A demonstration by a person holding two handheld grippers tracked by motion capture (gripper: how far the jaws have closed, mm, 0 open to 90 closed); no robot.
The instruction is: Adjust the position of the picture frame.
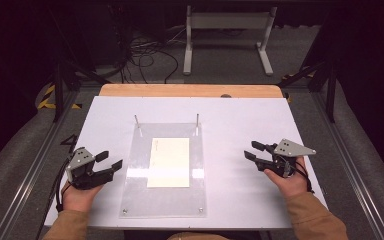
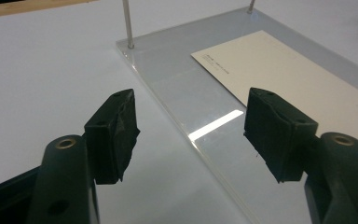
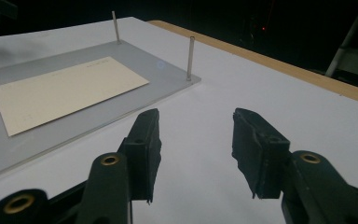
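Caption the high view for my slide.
Open left gripper and right gripper flank a cream card on a clear plate.

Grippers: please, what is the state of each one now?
Left gripper: open, holding nothing, beside the clear plate.
Right gripper: open, holding nothing, over the white table.

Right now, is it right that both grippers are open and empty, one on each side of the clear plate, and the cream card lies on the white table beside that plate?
Not quite. The card lies on the clear plate itself, as the high view shows. The rest holds: the left gripper and right gripper are open and empty, one on each side of the plate.
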